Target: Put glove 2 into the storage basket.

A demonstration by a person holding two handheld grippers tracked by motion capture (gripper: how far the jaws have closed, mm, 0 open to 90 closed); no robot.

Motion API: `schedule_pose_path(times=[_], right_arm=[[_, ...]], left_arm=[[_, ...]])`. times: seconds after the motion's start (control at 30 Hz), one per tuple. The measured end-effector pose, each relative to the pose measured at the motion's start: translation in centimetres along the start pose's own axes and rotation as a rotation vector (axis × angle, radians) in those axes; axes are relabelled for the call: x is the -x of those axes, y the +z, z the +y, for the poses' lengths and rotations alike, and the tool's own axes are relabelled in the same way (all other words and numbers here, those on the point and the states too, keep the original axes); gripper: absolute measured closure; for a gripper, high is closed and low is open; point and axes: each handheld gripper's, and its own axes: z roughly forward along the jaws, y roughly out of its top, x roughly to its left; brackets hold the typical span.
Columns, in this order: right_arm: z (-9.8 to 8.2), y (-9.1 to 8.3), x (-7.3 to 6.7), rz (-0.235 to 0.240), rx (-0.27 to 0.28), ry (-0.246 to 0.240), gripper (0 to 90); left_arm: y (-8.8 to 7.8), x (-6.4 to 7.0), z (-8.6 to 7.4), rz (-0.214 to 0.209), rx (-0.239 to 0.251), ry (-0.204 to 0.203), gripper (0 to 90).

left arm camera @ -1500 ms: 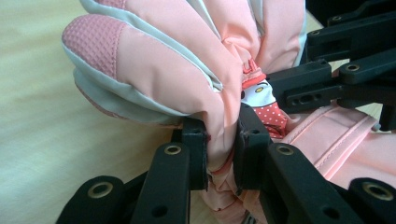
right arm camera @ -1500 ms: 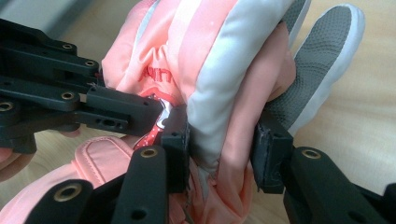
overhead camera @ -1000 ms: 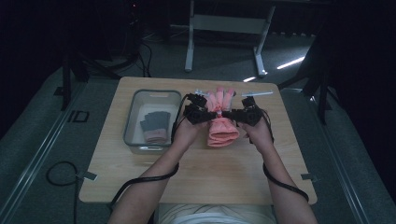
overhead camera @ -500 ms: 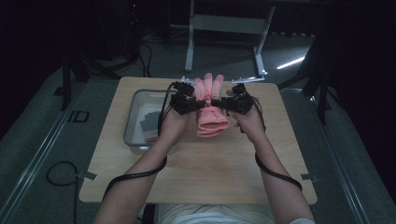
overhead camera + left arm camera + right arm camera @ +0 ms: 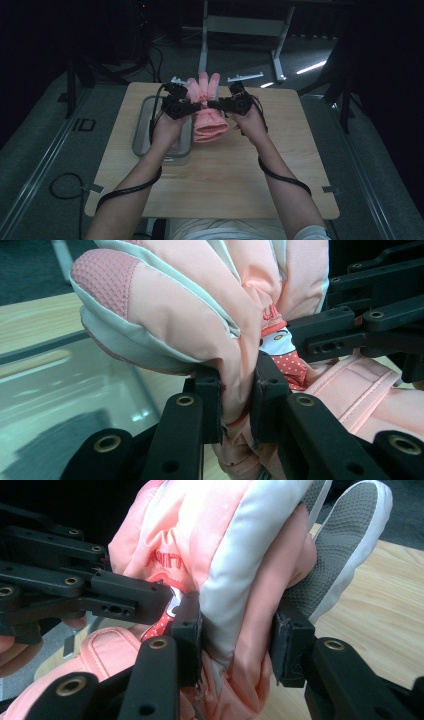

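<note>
A padded pink and white glove (image 5: 206, 110) hangs in the air above the wooden table (image 5: 250, 165), fingers pointing away, cuff toward the person. My left gripper (image 5: 196, 106) is shut on the glove's left edge; its jaws pinch a fold of pink fabric (image 5: 239, 390). My right gripper (image 5: 214, 104) is shut on the opposite edge, jaws squeezing a thicker fold of the glove (image 5: 235, 630). In the right gripper view the glove's grey textured fingertip (image 5: 345, 540) sticks out at the upper right. The other gripper's black linkage crosses behind the glove in each gripper view.
A clear plastic bin (image 5: 145, 131) with dark folded items sits on the table's left part, below my left hand; its rim (image 5: 60, 345) is in the left gripper view. Metal frame legs (image 5: 240, 25) stand beyond the far edge. Cables trail from both wrists.
Both grippers have carried the glove up and away from the person, toward the table's far edge. The grip on both sides looks the same.
</note>
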Motion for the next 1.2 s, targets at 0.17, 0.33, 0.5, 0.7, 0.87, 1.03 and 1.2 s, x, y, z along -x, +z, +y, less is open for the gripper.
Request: schedule_pose_path(times=[0.17, 0.33, 0.5, 0.7, 0.87, 1.03, 1.2], right_arm=[[0.7, 1.5, -1.2, 0.024, -0.005, -0.012, 61.9], [1.3, 2.7, -2.0, 0.044, -0.019, -0.026, 61.9], [2.0, 5.0, -3.3, 0.078, -0.048, -0.038, 61.8], [2.6, 6.7, -4.4, 0.098, -0.067, -0.055, 61.8], [3.1, 8.2, -5.5, 0.119, -0.082, -0.067, 61.8], [3.3, 9.9, -6.2, 0.140, -0.107, -0.075, 61.6], [3.4, 10.8, -6.7, 0.146, -0.122, -0.085, 61.6]], left_arm=[[-1.3, -1.4, -0.5, 0.016, 0.006, -0.019, 77.1], [-2.3, -2.4, -1.0, 0.040, 0.008, -0.039, 77.1], [-3.5, -4.0, -2.0, 0.080, 0.001, -0.069, 77.1], [-4.6, -5.3, -2.7, 0.110, 0.000, -0.089, 77.1], [-5.6, -6.5, -3.3, 0.130, -0.001, -0.100, 77.1], [-6.2, -7.6, -4.1, 0.141, -0.004, -0.130, 77.1], [-6.3, -8.5, -4.6, 0.142, -0.010, -0.146, 77.1]])
